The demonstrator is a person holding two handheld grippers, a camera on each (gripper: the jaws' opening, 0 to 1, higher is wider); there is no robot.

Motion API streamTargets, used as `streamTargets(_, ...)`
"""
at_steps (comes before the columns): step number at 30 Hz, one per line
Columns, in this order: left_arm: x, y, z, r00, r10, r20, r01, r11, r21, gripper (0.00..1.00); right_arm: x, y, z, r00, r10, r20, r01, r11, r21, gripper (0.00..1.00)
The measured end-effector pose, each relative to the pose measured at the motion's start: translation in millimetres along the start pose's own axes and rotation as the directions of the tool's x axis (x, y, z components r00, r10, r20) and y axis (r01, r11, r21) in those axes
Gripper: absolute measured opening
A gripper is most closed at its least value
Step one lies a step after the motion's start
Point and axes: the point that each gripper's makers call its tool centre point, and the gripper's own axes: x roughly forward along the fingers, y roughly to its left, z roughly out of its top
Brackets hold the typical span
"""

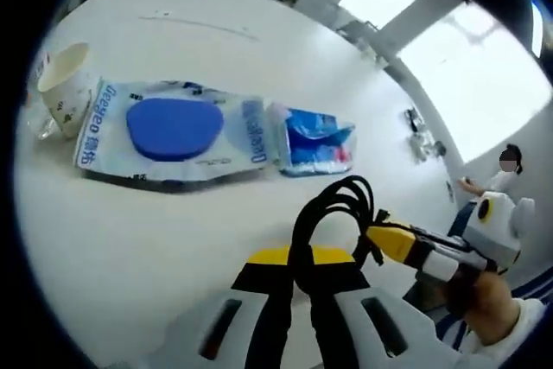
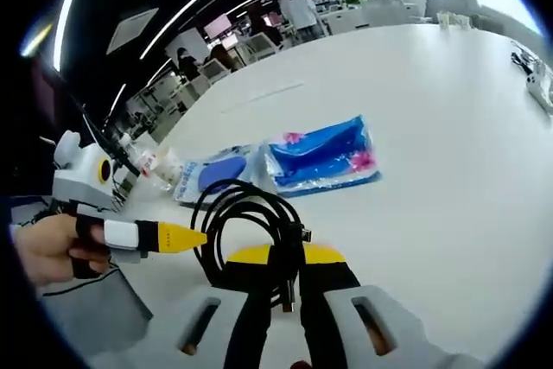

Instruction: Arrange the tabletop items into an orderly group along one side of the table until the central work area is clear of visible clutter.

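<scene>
White table (image 1: 173,239) carries two blue packets (image 1: 173,131) (image 1: 313,140), cup (image 1: 65,84).

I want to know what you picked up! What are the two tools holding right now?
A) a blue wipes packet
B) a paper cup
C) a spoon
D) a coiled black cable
D: the coiled black cable sits clamped in the right tool, and the left tool also grips its loops, while the cup and blue packets lie on the table.
</scene>
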Motion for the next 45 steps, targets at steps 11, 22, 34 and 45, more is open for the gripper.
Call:
streamTargets(11,9,0.9,3.4,1.000,-0.005,-0.016,0.005,1.000,-0.013,0.01,5,-10,0.1,1.000,-0.007,-0.006,0.007,1.000,0.022,0.07)
streamTargets(22,20,5.6,-2.1,0.999,0.001,-0.052,-0.001,1.000,0.009,0.01,12,-16,-4.6,1.000,-0.014,-0.024,0.014,0.999,0.028,0.07)
streamTargets(34,32,8.6,-0.3,0.998,-0.007,-0.061,0.008,1.000,0.019,0.01,22,-25,-3.9,1.000,-0.013,-0.023,0.014,0.999,0.045,0.07)
streamTargets(45,40,12.0,-11.8,0.995,-0.001,-0.095,0.008,0.997,0.078,0.01,27,-32,-15.4,0.999,-0.005,-0.035,0.006,0.999,0.036,0.07)
